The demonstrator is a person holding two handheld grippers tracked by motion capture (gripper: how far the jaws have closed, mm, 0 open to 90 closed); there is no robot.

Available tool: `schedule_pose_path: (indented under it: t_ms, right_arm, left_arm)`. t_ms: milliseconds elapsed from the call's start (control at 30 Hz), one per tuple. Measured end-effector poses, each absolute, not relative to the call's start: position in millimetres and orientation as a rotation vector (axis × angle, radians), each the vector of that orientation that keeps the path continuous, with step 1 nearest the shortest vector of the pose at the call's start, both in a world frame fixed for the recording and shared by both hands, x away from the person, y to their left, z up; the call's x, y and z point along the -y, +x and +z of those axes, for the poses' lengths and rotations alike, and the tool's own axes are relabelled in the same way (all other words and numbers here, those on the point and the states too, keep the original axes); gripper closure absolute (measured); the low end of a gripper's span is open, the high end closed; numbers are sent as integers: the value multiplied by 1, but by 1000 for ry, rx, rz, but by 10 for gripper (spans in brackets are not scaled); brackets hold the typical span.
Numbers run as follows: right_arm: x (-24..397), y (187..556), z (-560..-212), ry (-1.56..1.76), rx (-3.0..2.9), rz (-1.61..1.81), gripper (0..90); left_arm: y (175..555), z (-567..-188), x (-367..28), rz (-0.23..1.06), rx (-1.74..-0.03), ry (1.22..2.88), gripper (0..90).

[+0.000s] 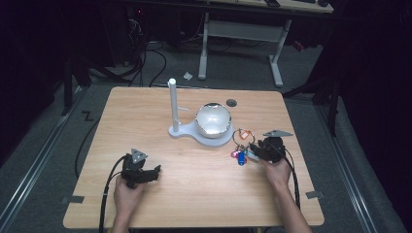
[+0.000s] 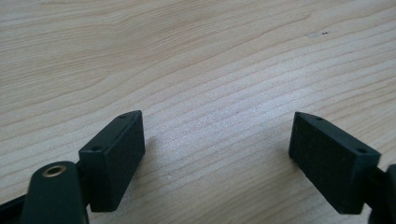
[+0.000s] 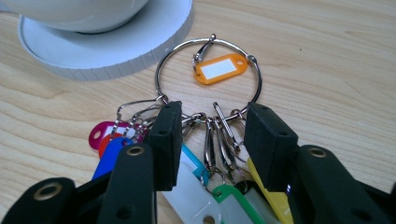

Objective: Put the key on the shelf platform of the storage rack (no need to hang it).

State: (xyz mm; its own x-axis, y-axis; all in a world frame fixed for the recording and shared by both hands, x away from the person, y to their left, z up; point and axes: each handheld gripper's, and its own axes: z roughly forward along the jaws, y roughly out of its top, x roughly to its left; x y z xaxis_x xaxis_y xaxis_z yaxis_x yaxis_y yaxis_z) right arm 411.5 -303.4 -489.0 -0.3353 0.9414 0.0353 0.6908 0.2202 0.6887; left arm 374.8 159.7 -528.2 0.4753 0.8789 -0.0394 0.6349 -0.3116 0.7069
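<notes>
The pale wooden worktop (image 1: 194,194) carries everything, and most of it lies bare. Toward its far middle stands a white plastic stand (image 1: 192,132) with an upright post (image 1: 172,104). Its round base holds a shiny silver dome-shaped bowl (image 1: 213,119). The post looks meant as a peg for hanging something, and the ring of tags would suit it, so the stand probably sits within easy reach for that reason.

Just to the right of the stand's base, flat on the wood, lies the bunch of coloured plastic key tags on a large metal ring (image 3: 208,70). An orange tag (image 3: 220,68) lies inside the loop, while pink, blue, white, green and yellow tags fan out toward the person on small clips. The ring lies near the base but apart from it.

The right claw (image 3: 212,135) is low over the bunch, its jaws partly open and straddling the cluster of clips at the ring's near edge. The clips and tags sit between the pads, which do not yet press on them, so nothing is gripped. This placement suggests a grasp at the clips, leaving the loop free for the post.

The left claw (image 2: 217,144) rests well away at the near left, jaws spread wide over bare wood, apparently waiting.
</notes>
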Motion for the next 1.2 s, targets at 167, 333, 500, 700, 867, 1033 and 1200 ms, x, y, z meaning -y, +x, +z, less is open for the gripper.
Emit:
schedule_pose_path:
  t_ms: [167, 333, 500, 700, 867, 1033, 1200]
  right_arm:
    - [303, 416, -496, 1533, -2124, 850, 583]
    - [304, 419, -501, 1539, -2130, 817, 591]
    - [306, 422, -506, 1554, -2143, 799, 605]
    - [304, 425, -511, 1553, -2151, 773, 639]
    - [300, 426, -511, 1499, -2169, 745, 744]
    - [296, 424, -511, 1459, -2186, 732, 804]
    - [299, 425, -511, 1470, -2193, 763, 812]
  left_arm:
    - [375, -528, -160, 470, -1249, 2057, 189]
    - [375, -528, -160, 470, -1249, 2057, 189]
    - [375, -528, -160, 470, -1249, 2057, 189]
    - [375, -528, -160, 470, -1248, 2057, 188]
    - [375, -528, -160, 470, -1248, 2058, 189]
    - [375, -528, -160, 470, -1248, 2057, 188]
    - [375, -528, -160, 470, -1248, 2057, 188]
